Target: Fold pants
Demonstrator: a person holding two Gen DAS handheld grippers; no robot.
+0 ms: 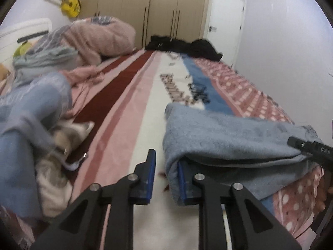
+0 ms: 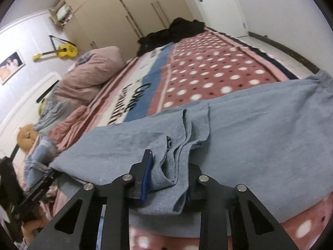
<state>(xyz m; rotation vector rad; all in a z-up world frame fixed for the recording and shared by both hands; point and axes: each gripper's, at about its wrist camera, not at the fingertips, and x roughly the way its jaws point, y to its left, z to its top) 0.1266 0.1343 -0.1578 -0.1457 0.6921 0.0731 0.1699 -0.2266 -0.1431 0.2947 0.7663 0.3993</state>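
Grey-blue pants [image 2: 239,125] lie across the near part of the bed, folded lengthwise, and show in the left wrist view [image 1: 229,133]. My left gripper [image 1: 166,173] is open; its right finger sits under the pants' left edge and its left finger stands free on the blanket. My right gripper [image 2: 169,173] has a bunched fold of the pants' near edge between its fingers. The right gripper's tip also shows at the far right of the left wrist view [image 1: 308,146], on the pants.
The striped and polka-dot blanket [image 1: 133,112] covers the bed. A heap of clothes [image 1: 35,112] and pink bedding [image 1: 100,37] lie to the left. Black clothes [image 1: 183,45] lie at the far end. Wardrobes, a door and a yellow guitar [image 1: 69,5] stand behind.
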